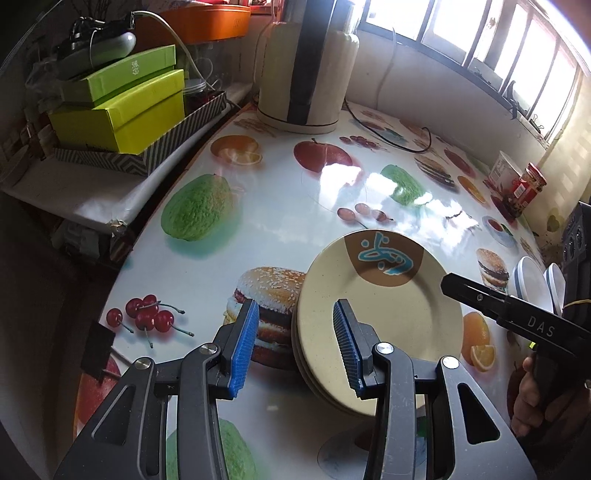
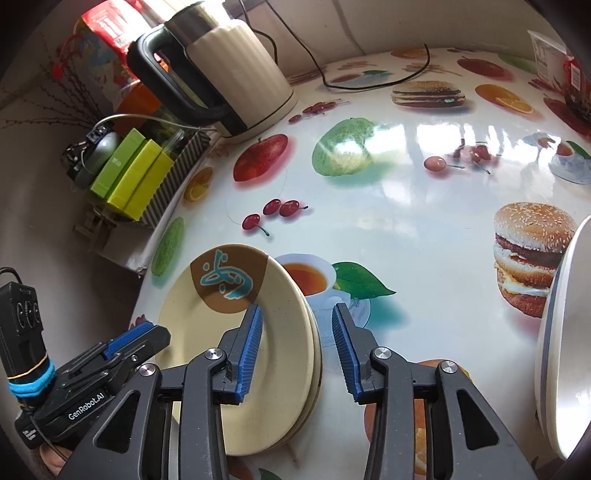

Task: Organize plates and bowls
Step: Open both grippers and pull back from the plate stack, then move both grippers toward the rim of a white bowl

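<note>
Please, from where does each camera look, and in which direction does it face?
Left wrist: on the left gripper, facing down across the fruit-printed table at the stacked cream plates; right gripper and a hand show.
Right wrist: on the right gripper, straddling the plates' edge; left gripper shows.
Shared: plates, ribbed cream kettle.

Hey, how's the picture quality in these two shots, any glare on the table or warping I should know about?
Left wrist view: blown-out windows, hard white glare on the tablecloth, dark left edge, strong fisheye curving. Right wrist view: softer streaked window reflections on the tablecloth, the kettle bent by distortion. The plates stay sharp in both.
</note>
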Tool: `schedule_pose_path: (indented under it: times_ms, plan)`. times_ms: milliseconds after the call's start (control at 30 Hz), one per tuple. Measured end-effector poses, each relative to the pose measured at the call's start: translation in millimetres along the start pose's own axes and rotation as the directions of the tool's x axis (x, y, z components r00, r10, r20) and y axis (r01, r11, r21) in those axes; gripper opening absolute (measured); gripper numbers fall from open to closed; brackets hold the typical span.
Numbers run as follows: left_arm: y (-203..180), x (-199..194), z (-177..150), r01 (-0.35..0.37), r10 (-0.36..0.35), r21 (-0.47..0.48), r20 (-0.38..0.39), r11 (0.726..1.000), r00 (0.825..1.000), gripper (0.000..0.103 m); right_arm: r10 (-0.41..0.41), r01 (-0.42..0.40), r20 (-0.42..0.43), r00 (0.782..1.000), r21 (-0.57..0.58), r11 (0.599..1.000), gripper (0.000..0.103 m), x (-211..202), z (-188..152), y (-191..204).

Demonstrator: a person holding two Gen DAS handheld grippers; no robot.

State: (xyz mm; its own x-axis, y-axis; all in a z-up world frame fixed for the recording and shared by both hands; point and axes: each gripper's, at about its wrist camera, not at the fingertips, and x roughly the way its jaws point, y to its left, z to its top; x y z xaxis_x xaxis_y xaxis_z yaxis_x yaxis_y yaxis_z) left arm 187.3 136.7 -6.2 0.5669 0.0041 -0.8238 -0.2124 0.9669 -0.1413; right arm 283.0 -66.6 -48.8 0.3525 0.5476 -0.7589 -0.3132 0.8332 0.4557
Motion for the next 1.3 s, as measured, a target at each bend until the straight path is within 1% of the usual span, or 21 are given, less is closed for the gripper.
schedule_pose_path:
  times_ms: [100, 200, 267, 300, 333, 433, 500, 567, 700, 800, 900, 1000, 1100, 1200, 1300]
  plan:
    - [-9.8, -19.2, -1.5, -0.045, 0.043, 0.037, 0.064, 0.998, 0.997, 0.043, -0.014, 0.015, 0.029, 0.999, -0.014, 1.0, 0.044, -13.8, -2.8, 3.4]
    - [-17.5, -36.7, -3.8, -0.038, 0.033, 0.046, 0.101, 0.998, 0.994, 0.043, -0.037, 0.04, 0.066, 0.997, -0.034, 0.999, 0.047, -30.8, -8.5, 8.7]
    - [-27.3, -49.7, -7.3, -0.068, 0.057, 0.074, 0.143, 0.995, 0.988, 0.043, -0.056, 0.062, 0.093, 0.994, -0.054, 0.997, 0.05, -43.0, -12.9, 12.9]
    - [-32.5, -55.6, -9.0, -0.074, 0.059, 0.089, 0.162, 0.993, 0.985, 0.043, -0.067, 0.074, 0.107, 0.992, -0.06, 0.995, 0.053, -49.4, -15.7, 14.5]
    - [-36.5, -60.7, -10.4, -0.074, 0.057, 0.096, 0.173, 0.993, 0.983, 0.043, -0.075, 0.083, 0.12, 0.99, -0.063, 0.995, 0.054, -56.1, -18.9, 15.2]
    - [-49.5, -74.6, -15.1, -0.087, 0.06, 0.12, 0.21, 0.989, 0.976, 0.043, -0.092, 0.102, 0.158, 0.983, -0.056, 0.993, 0.056, -76.0, -28.8, 14.5]
    - [-58.4, -82.1, -19.2, -0.073, 0.041, 0.138, 0.225, 0.988, 0.973, 0.043, -0.105, 0.115, 0.184, 0.977, -0.048, 0.992, 0.057, -90.1, -35.5, 12.6]
    - [-68.0, -86.7, -23.6, -0.069, 0.031, 0.157, 0.233, 0.985, 0.972, 0.043, -0.121, 0.133, 0.207, 0.971, -0.046, 0.99, 0.057, -104.7, -42.8, 10.4]
    - [-89.8, -93.3, -31.0, -0.051, 0.0, 0.201, 0.245, 0.978, 0.969, 0.043, -0.181, 0.203, 0.252, 0.951, -0.064, 0.977, 0.058, -130.8, -56.9, 9.0]
    - [-106.4, -97.0, -37.2, -0.044, -0.018, 0.236, 0.256, 0.971, 0.966, 0.043, -0.19, 0.212, 0.276, 0.942, -0.053, 0.976, 0.059, -148.6, -67.0, 3.1]
    - [-121.7, -95.8, -41.4, -0.026, -0.041, 0.267, 0.241, 0.963, 0.97, 0.043, -0.207, 0.225, 0.296, 0.933, -0.026, 0.974, 0.059, -163.5, -74.7, -6.7]
    - [-136.9, -93.7, -44.7, -0.023, -0.048, 0.29, 0.235, 0.957, 0.971, 0.043, -0.226, 0.238, 0.305, 0.925, -0.004, 0.971, 0.059, -174.7, -80.9, -18.5]
    - [-150.1, -91.6, -46.5, -0.005, -0.068, 0.31, 0.224, 0.951, 0.972, 0.043, -0.244, 0.251, 0.316, 0.917, 0.018, 0.968, 0.059, -184.8, -86.0, -30.1]
    - [-162.5, -86.5, -47.1, -0.003, -0.073, 0.334, 0.214, 0.943, 0.974, 0.043, -0.27, 0.274, 0.326, 0.906, 0.037, 0.961, 0.059, -193.4, -90.1, -41.0]
    - [-173.4, -79.5, -47.0, 0.029, -0.101, 0.352, 0.186, 0.935, 0.977, 0.043, -0.298, 0.299, 0.333, 0.895, 0.05, 0.953, 0.059, -200.7, -93.5, -51.4]
